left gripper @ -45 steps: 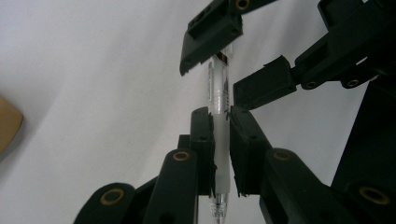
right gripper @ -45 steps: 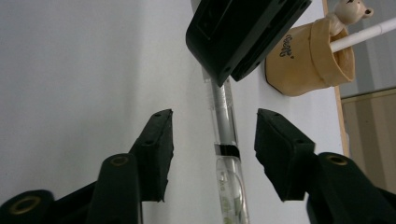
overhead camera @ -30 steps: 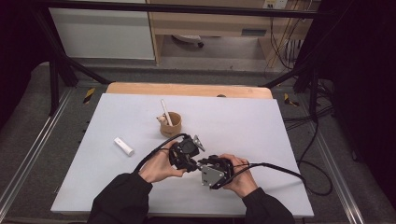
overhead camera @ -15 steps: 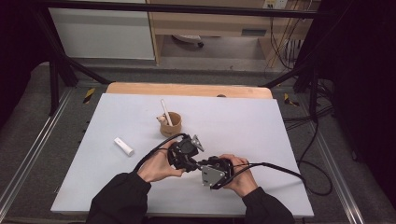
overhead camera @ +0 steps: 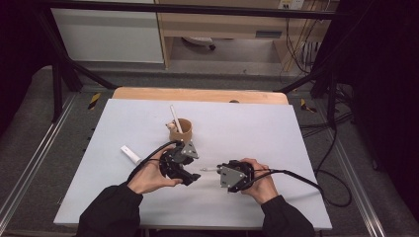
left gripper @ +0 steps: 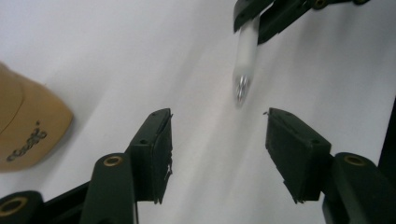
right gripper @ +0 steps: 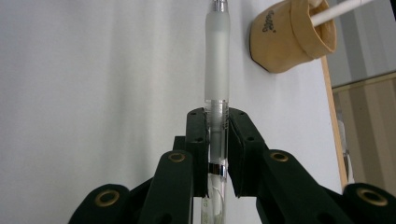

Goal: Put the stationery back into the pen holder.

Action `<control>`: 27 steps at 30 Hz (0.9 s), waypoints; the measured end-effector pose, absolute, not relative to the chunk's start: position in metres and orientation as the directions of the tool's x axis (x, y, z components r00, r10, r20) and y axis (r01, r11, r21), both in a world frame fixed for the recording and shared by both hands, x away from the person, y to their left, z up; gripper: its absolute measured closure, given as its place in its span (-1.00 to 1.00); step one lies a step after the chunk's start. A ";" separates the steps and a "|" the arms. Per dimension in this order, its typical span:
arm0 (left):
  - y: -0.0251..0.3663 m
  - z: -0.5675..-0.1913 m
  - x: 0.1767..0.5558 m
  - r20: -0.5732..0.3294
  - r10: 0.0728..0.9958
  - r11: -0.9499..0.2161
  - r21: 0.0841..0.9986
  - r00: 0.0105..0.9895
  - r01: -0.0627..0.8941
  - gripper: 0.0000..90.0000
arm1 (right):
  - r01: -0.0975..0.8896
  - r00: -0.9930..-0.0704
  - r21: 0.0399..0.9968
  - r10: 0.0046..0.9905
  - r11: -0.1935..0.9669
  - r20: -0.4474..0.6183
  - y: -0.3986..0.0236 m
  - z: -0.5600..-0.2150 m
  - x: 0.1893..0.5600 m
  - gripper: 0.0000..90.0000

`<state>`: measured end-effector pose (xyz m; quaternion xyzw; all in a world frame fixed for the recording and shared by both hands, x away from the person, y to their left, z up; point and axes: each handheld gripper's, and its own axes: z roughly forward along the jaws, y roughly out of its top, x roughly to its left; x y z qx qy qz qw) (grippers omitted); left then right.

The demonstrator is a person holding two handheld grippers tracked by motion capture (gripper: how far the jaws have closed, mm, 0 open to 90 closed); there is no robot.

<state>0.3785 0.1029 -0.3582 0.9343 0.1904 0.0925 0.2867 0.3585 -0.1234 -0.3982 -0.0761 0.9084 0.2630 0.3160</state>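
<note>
A clear pen (right gripper: 217, 60) with a frosted grip sticks out ahead of my right gripper (right gripper: 217, 114), whose jaws are shut on its barrel. In the high view the pen (overhead camera: 207, 169) points left from the right gripper (overhead camera: 221, 171) toward my left gripper (overhead camera: 193, 176). The left gripper (left gripper: 218, 116) is open; its jaws have just been opening and nothing lies between them. The pen's tip (left gripper: 242, 86) hangs just ahead of them, off the table.
A tan cup (overhead camera: 181, 129) with a white stick (overhead camera: 174, 117) in it stands beyond the hands, and shows as the cup (right gripper: 292, 39) and the cup (left gripper: 23, 126) in the gripper views. A small white cylinder (overhead camera: 130, 154) lies at the left on the white tabletop (overhead camera: 276, 133).
The left gripper has let go of the pen's tip, opened, and drawn back to the left. The right gripper keeps its grip on the pen and has hardly moved.
</note>
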 end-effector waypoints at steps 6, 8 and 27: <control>0.125 -0.368 0.377 0.076 0.443 -0.738 0.596 0.893 0.316 -0.41 | -0.260 -0.800 0.452 0.072 0.853 -0.596 -0.130 -0.397 0.364 0.77; 0.132 -0.372 0.377 0.078 0.465 -0.727 0.602 0.882 0.330 -0.50 | -0.239 -0.804 0.467 0.095 0.851 -0.586 -0.131 -0.396 0.364 0.77; 0.203 -0.410 0.361 0.010 0.636 -0.572 0.677 0.772 0.463 -0.87 | -0.076 -0.838 0.618 0.286 0.782 -0.464 -0.133 -0.390 0.375 0.77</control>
